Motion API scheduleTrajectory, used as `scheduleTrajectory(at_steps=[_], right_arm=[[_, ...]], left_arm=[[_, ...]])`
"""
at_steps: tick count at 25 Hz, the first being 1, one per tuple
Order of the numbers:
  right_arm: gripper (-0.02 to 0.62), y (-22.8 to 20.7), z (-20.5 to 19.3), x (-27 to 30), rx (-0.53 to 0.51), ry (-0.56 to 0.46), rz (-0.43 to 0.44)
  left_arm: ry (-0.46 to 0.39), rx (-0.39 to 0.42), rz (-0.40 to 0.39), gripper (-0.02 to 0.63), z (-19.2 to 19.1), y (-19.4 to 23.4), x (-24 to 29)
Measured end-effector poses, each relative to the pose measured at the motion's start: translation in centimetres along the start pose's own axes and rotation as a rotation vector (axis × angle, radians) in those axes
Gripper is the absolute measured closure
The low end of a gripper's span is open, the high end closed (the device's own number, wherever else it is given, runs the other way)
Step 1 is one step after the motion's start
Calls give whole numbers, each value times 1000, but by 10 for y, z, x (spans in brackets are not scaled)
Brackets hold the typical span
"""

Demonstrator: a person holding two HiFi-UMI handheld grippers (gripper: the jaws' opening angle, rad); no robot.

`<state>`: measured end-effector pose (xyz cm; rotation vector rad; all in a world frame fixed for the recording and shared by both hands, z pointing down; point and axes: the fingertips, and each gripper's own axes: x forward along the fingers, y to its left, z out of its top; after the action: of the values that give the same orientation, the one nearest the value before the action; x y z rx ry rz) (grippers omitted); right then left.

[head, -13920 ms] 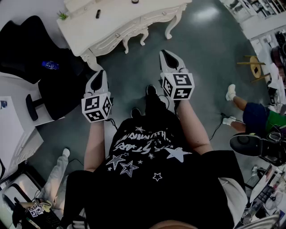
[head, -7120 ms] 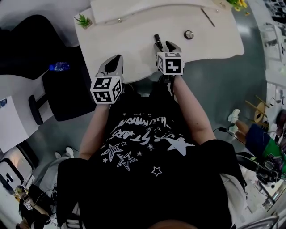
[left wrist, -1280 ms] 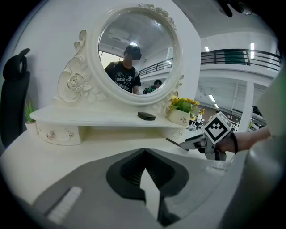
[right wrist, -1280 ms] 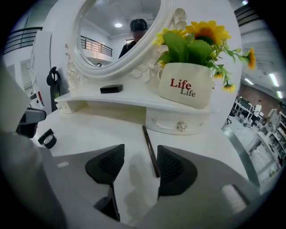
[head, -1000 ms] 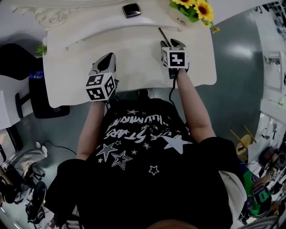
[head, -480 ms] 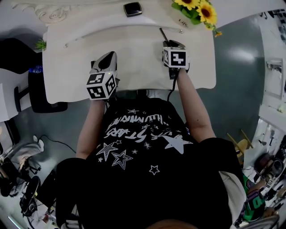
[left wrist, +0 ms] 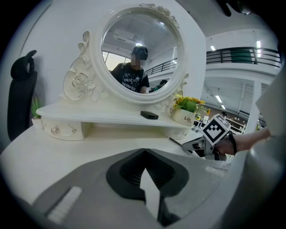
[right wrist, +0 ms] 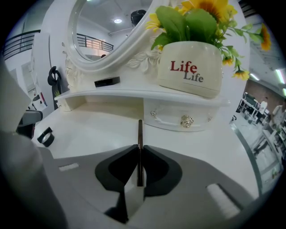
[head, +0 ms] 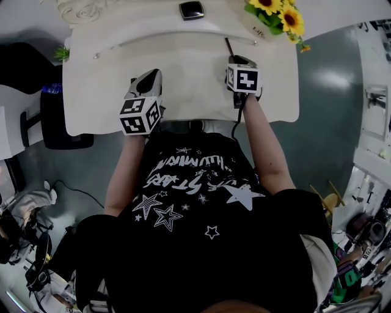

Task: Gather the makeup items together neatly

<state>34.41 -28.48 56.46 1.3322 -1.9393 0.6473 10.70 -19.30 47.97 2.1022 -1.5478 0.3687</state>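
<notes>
Seen from the head view, both grippers are held over the white dressing table [head: 183, 67]. The left gripper [head: 149, 76] is parked above bare tabletop, and the right gripper [head: 236, 60] is set at the near end of a thin dark makeup pencil [head: 228, 46]. A black compact [head: 192, 10] is left up on the shelf. In the left gripper view, the jaws are pressed together with nothing caught. In the right gripper view, the jaws have just been closing and are pinched onto the pencil, which is pointed across the tabletop toward the drawer [right wrist: 178, 120] under the flower pot [right wrist: 190, 67].
</notes>
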Motion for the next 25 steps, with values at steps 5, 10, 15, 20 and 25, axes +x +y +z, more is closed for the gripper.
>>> scheduleTrajectory(at_steps=[5, 10, 15, 20, 25], right_arm=[[528, 10, 6, -11, 80, -36, -34], [528, 33, 7, -24, 141, -55, -56], [528, 61, 2, -37, 180, -72, -75], [528, 85, -1, -44, 210, -78, -94], [528, 113, -4, -48, 224, -80, -100]], left_arm=[[13, 4, -19, 606, -2, 14, -12], [24, 23, -41, 606, -3, 31, -27], [30, 45, -68, 606, -4, 47, -44], [33, 52, -89, 606, -5, 62, -59], [34, 55, -102, 606, -7, 80, -72]])
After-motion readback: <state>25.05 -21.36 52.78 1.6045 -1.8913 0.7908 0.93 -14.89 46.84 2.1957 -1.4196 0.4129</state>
